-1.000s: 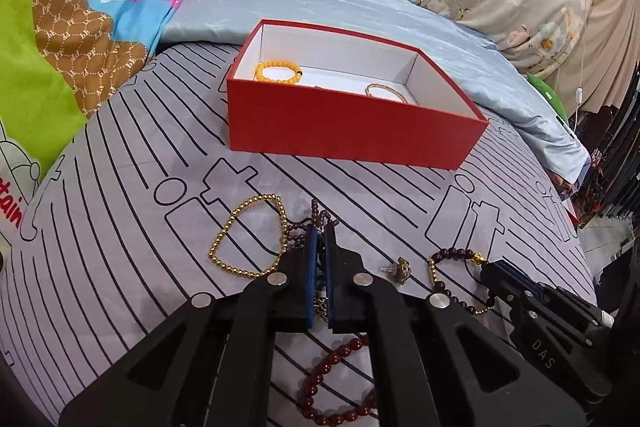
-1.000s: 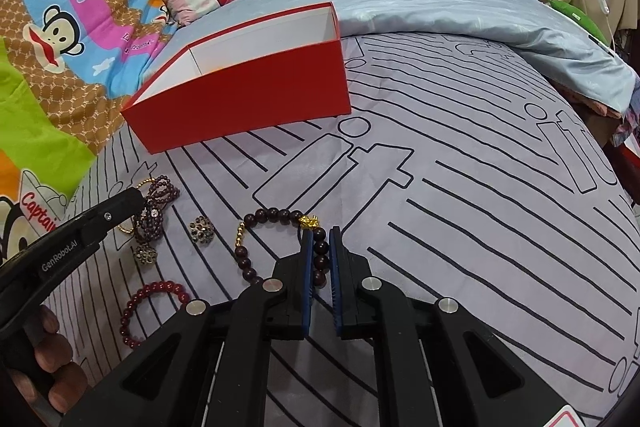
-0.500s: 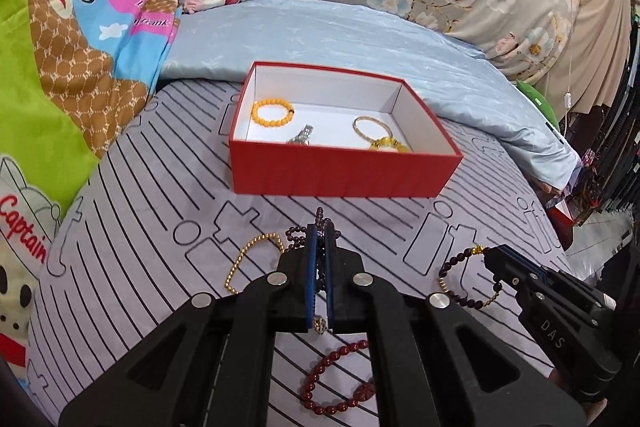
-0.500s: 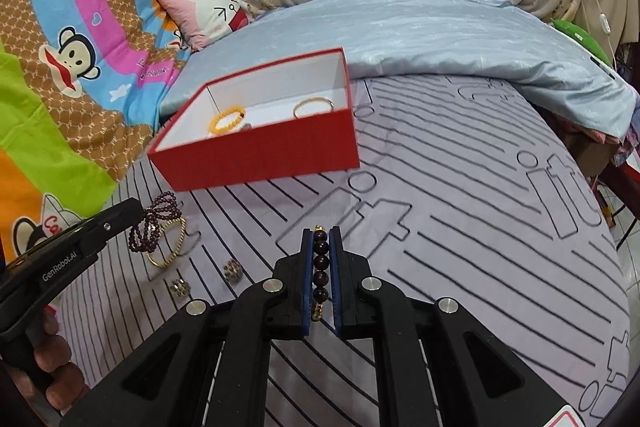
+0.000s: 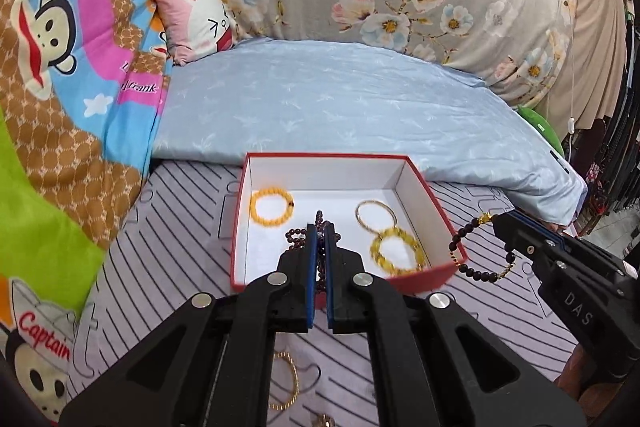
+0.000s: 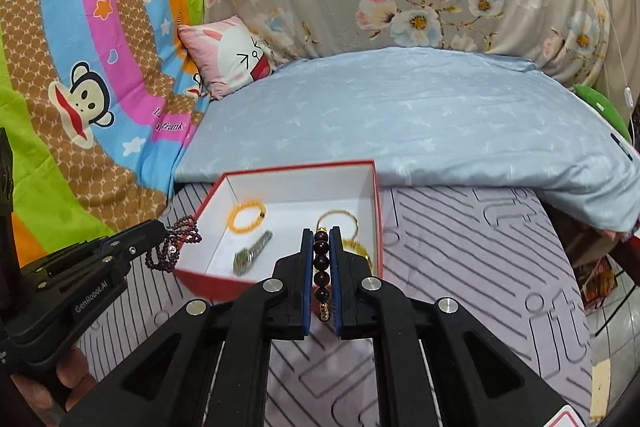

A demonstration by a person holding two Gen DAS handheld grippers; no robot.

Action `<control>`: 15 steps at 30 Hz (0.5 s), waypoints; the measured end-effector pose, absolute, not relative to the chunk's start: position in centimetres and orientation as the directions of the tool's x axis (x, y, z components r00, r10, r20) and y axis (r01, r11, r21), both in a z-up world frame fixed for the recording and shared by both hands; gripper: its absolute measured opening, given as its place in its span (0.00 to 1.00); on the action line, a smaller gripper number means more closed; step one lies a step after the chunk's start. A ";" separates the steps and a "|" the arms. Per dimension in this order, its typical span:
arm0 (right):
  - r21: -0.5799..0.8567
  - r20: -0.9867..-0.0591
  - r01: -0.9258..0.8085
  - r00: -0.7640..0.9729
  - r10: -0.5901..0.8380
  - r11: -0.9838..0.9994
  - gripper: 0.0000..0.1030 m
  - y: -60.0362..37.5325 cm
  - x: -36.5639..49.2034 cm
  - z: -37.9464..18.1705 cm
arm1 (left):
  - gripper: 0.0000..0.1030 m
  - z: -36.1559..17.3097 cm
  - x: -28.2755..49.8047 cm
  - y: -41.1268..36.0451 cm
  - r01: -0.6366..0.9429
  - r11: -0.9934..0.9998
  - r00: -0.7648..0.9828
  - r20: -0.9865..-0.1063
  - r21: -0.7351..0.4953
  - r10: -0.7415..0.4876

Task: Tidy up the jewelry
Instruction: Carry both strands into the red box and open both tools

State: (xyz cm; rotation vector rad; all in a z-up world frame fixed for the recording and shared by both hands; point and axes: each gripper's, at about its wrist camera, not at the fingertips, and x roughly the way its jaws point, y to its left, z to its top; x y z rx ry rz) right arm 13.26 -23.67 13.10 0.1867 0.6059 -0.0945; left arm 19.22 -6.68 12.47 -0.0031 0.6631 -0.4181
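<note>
Left hand-held gripper (image 5: 319, 239): you have it clamped on the purple bead strand (image 6: 174, 247), held over the red box (image 5: 440, 273).
Right hand-held gripper (image 6: 321, 247): you have it pinching the dark bead bracelet (image 6: 322, 267) by the box's right wall.
Box contents: orange bracelet (image 5: 272, 206), gold bangle (image 5: 375, 213), yellow bracelet (image 5: 396, 250), watch (image 6: 252, 257).
Bed (image 5: 180, 227): gold chain (image 5: 286, 381) below your left hand-held gripper.

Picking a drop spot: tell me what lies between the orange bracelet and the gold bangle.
Right wrist view: bare box floor between orange bracelet and gold bangle; the watch lies nearer the front wall.
</note>
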 end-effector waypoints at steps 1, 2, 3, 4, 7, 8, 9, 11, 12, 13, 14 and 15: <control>0.148 -0.573 0.140 0.819 -0.030 0.979 0.08 -23.7 13.9 13.2 | 0.03 12.5 19.6 -6.9 0.376 0.918 0.710 -0.597 -0.128 -0.374; 0.150 -0.572 0.138 0.820 -0.027 0.979 0.08 -23.8 14.4 13.2 | 0.03 12.4 20.3 -7.3 0.373 0.920 0.713 -0.599 -0.118 -0.365; 0.152 -0.572 0.138 0.820 -0.026 0.979 0.08 -23.9 15.0 13.2 | 0.03 12.2 20.8 -7.6 0.372 0.921 0.711 -0.602 -0.114 -0.362; 0.154 -0.575 0.137 0.818 -0.024 0.978 0.08 -23.9 15.5 13.1 | 0.03 12.0 21.3 -7.8 0.371 0.922 0.710 -0.607 -0.111 -0.358; 0.164 -0.589 0.137 0.808 -0.015 0.977 0.08 -24.1 17.0 12.4 | 0.03 11.2 22.4 -8.4 0.367 0.924 0.704 -0.619 -0.103 -0.349; 0.165 -0.595 0.137 0.804 -0.012 0.977 0.08 -24.2 17.5 12.0 | 0.03 10.9 22.8 -8.5 0.364 0.926 0.701 -0.624 -0.103 -0.346; 0.166 -0.600 0.136 0.800 -0.009 0.977 0.08 -24.2 17.9 11.7 | 0.03 10.6 23.1 -8.6 0.364 0.926 0.697 -0.629 -0.104 -0.345; 0.166 -0.613 0.133 0.790 -0.004 0.977 0.08 -24.2 18.8 11.0 | 0.03 9.9 23.8 -9.0 0.360 0.927 0.691 -0.639 -0.100 -0.338; 0.165 -0.618 0.132 0.786 -0.002 0.977 0.08 -24.1 19.1 10.6 | 0.03 9.6 24.0 -9.2 0.360 0.928 0.689 -0.642 -0.098 -0.336; 0.163 -0.623 0.131 0.782 0.000 0.978 0.08 -24.0 19.4 10.3 | 0.03 9.2 24.2 -9.3 0.358 0.929 0.688 -0.646 -0.093 -0.330; 0.162 -0.628 0.130 0.778 0.000 0.978 0.08 -23.9 19.7 10.0 | 0.03 9.1 24.5 -9.4 0.357 0.930 0.686 -0.650 -0.091 -0.327; 0.161 -0.634 0.129 0.774 0.002 0.978 0.08 -23.9 20.1 9.6 | 0.03 8.8 24.7 -9.4 0.356 0.930 0.684 -0.653 -0.090 -0.325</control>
